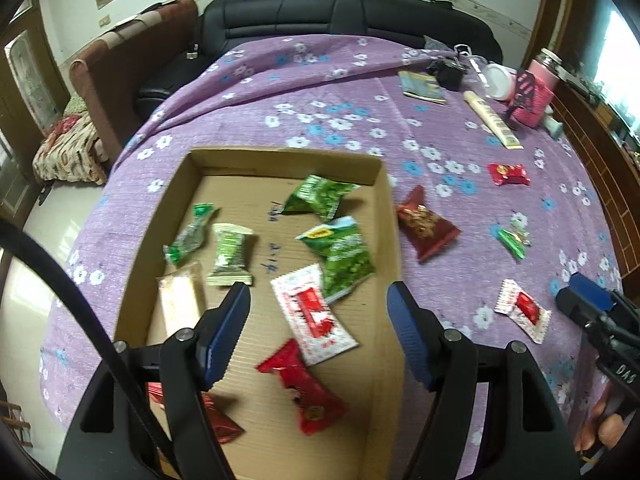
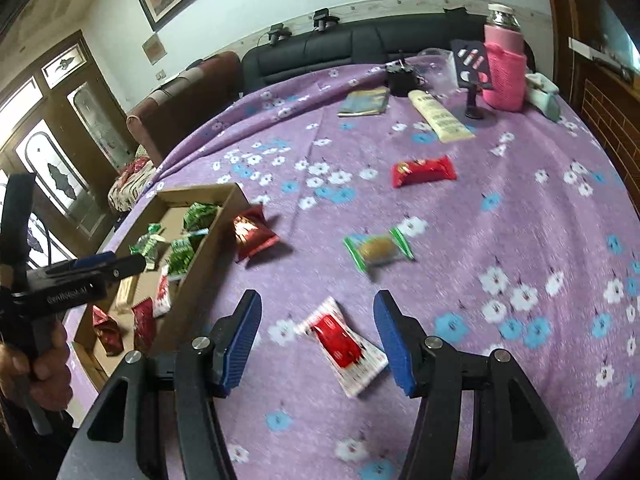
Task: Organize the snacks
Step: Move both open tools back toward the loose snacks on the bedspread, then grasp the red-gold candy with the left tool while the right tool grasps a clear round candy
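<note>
Snacks lie both in and beside the cardboard box (image 1: 384, 216): my left gripper (image 1: 318, 332) hangs over the box with its jaws wide apart and nothing between them, a white-and-red packet (image 1: 312, 314) and a red packet (image 1: 308, 394) lying loose below. My right gripper (image 2: 318, 338) is spread open too, its jaws either side of a white-and-red wafer packet (image 2: 344, 346) on the cloth without touching it, a green-ended sweet (image 2: 378, 250) just beyond. All rests on a purple flowered cloth (image 2: 500, 220), with a black sofa (image 1: 340, 16) against the far wall.
</note>
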Action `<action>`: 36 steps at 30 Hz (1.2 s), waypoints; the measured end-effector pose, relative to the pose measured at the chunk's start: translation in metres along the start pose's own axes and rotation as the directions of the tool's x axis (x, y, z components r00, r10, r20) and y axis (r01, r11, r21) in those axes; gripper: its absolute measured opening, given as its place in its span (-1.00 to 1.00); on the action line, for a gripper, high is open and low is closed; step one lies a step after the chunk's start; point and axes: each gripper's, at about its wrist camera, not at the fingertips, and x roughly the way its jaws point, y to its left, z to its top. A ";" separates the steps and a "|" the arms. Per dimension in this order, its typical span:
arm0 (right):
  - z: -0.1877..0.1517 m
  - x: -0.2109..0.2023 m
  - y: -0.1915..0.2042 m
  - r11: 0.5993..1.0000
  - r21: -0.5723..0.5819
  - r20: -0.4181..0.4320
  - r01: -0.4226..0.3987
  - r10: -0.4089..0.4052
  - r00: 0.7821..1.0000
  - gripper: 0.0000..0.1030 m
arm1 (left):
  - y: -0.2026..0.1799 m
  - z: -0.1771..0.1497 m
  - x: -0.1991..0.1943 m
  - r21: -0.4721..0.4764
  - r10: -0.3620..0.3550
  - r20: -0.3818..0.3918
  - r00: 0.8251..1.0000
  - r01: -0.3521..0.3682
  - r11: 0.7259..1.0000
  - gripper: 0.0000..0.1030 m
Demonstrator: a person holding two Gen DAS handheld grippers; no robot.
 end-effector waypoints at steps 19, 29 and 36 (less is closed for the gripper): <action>-0.012 -0.007 -0.019 0.999 0.040 0.005 -0.015 0.014 1.000 0.13 | -0.059 0.001 0.001 0.077 -0.087 -0.028 0.996 0.089 0.993 0.40; -0.005 -0.007 -0.020 0.999 0.032 0.020 -0.022 0.022 1.000 0.14 | -0.102 -0.004 0.044 0.098 -0.144 -0.148 0.979 0.159 0.982 0.40; 0.011 0.015 -0.029 1.000 0.016 0.011 -0.006 0.005 1.000 0.14 | -0.095 0.000 0.071 0.047 -0.122 -0.176 0.977 0.132 0.990 0.38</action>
